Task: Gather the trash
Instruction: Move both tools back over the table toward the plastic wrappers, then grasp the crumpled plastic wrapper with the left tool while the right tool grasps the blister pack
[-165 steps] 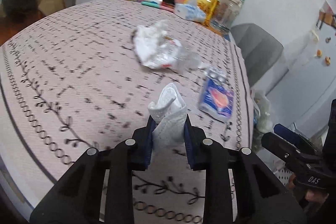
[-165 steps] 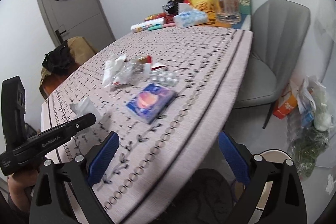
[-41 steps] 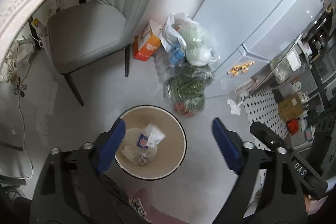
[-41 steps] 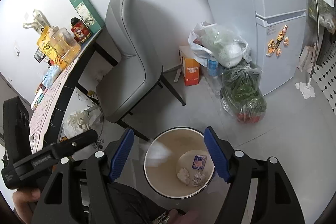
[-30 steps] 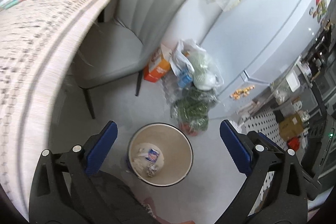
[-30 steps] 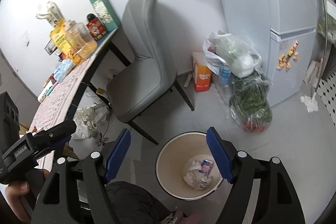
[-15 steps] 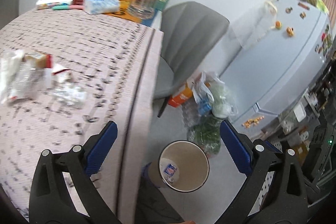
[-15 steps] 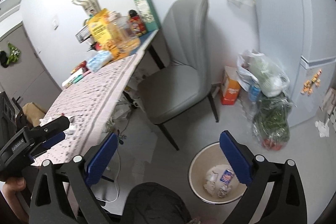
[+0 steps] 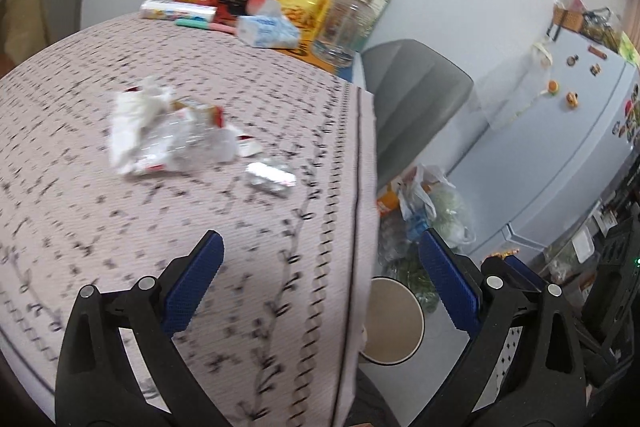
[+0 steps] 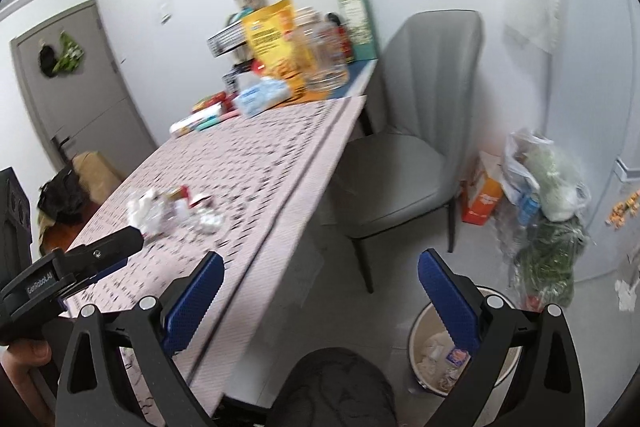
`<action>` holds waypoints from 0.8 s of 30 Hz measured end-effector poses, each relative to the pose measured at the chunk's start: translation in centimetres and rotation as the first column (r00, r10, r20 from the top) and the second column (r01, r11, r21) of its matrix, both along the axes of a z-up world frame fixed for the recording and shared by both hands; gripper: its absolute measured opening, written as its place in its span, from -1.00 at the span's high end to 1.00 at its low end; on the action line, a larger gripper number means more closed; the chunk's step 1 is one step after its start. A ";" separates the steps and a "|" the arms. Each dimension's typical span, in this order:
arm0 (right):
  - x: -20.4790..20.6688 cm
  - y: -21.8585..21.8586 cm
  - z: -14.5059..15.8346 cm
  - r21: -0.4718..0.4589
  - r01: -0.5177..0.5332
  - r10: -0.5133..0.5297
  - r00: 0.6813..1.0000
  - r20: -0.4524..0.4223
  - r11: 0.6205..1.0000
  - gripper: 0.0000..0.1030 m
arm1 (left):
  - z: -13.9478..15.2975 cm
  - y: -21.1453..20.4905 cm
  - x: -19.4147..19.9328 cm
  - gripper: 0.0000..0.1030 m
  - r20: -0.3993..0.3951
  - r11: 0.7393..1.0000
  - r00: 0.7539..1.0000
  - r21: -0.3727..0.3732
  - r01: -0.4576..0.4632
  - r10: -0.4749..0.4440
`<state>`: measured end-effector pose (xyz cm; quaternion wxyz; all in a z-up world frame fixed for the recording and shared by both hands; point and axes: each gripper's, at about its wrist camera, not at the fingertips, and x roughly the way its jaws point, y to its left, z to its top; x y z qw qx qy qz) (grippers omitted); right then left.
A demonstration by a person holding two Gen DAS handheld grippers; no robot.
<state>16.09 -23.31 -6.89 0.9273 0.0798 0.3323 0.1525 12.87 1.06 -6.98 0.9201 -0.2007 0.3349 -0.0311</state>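
Observation:
A heap of crumpled white tissue and clear plastic wrappers (image 9: pixel 160 131) lies on the patterned tablecloth (image 9: pixel 80 227), with a silver blister pack (image 9: pixel 270 179) to its right. The same heap shows small in the right wrist view (image 10: pixel 160 213). My left gripper (image 9: pixel 320 279) is open and empty, above the table's near right edge. My right gripper (image 10: pixel 318 297) is open and empty, off the table's side. The round bin (image 10: pixel 418 337) on the floor holds tissues and a small packet; its rim shows in the left wrist view (image 9: pixel 394 321).
Snack bags, a jar, a tissue pack and boxes (image 9: pixel 308 7) crowd the table's far end. A grey chair (image 10: pixel 416 131) stands beside the table. Plastic bags of greens (image 10: pixel 548 223) and an orange carton (image 10: pixel 482 199) sit by the fridge (image 9: pixel 560 147).
Both grippers have swung up from above the bin back toward the table. The left one, which held a tissue earlier, is open and empty, and that tissue lies in the bin.

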 end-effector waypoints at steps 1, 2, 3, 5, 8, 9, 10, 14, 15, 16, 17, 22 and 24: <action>-0.1 0.7 0.0 -0.002 -0.016 0.016 1.000 -0.002 1.000 -0.85 | -0.1 0.7 -0.7 -0.88 0.000 1.000 1.000 -0.008 -0.015 0.015; -0.3 1.5 0.0 -0.002 -0.037 0.037 0.999 -0.004 0.999 -0.85 | -0.1 1.3 -1.1 -0.88 0.000 1.000 1.000 -0.013 -0.026 0.026; -0.4 2.0 0.0 -0.002 -0.048 0.048 0.999 -0.006 0.999 -0.85 | -0.1 1.8 -1.6 -0.88 0.000 0.999 0.999 -0.015 -0.035 0.035; -0.6 3.0 -0.1 -0.001 -0.070 0.070 0.997 -0.013 0.998 -0.85 | 0.0 2.9 -2.5 -0.88 0.001 0.998 0.998 -0.015 -0.058 0.058; -0.8 4.5 -0.2 0.000 -0.105 0.105 0.994 -0.024 0.994 -0.85 | 0.2 4.1 -3.5 -0.88 0.006 0.996 0.996 -0.010 -0.087 0.087; -0.8 4.9 -0.2 -0.002 -0.112 0.112 0.993 -0.025 0.994 -0.85 | 0.2 4.6 -4.0 -0.88 0.005 0.995 0.995 -0.010 -0.101 0.101; -0.8 5.3 -0.2 -0.003 -0.120 0.120 0.992 -0.025 0.993 -0.85 | 0.3 4.9 -4.3 -0.88 0.005 0.994 0.994 -0.013 -0.109 0.109; -1.1 6.8 -0.3 -0.002 -0.158 0.158 0.987 -0.025 0.987 -0.85 | 0.4 6.0 -5.3 -0.88 0.004 0.990 0.990 -0.016 -0.138 0.138; -1.1 7.1 -0.3 -0.002 -0.167 0.167 0.986 -0.027 0.986 -0.85 | 0.3 6.2 -5.5 -0.88 0.000 0.990 0.990 -0.015 -0.143 0.143; -1.2 7.3 -0.4 -0.001 -0.176 0.176 0.984 -0.029 0.984 -0.85 | 0.2 6.4 -5.6 -0.88 -0.002 0.989 0.989 -0.013 -0.148 0.148; -1.2 7.5 -0.5 -0.002 -0.186 0.186 0.982 -0.032 0.982 -0.85 | 0.1 6.5 -5.6 -0.88 -0.004 0.988 0.988 -0.012 -0.153 0.153; -0.9 8.4 -0.9 0.004 -0.218 0.218 0.975 -0.042 0.976 -0.82 | -0.8 7.6 -6.0 -0.88 -0.018 0.984 0.984 -0.019 -0.179 0.178; -0.6 8.8 -1.1 0.005 -0.226 0.226 0.973 -0.049 0.974 -0.78 | -1.1 8.1 -5.9 -0.88 -0.021 0.983 0.983 -0.019 -0.185 0.184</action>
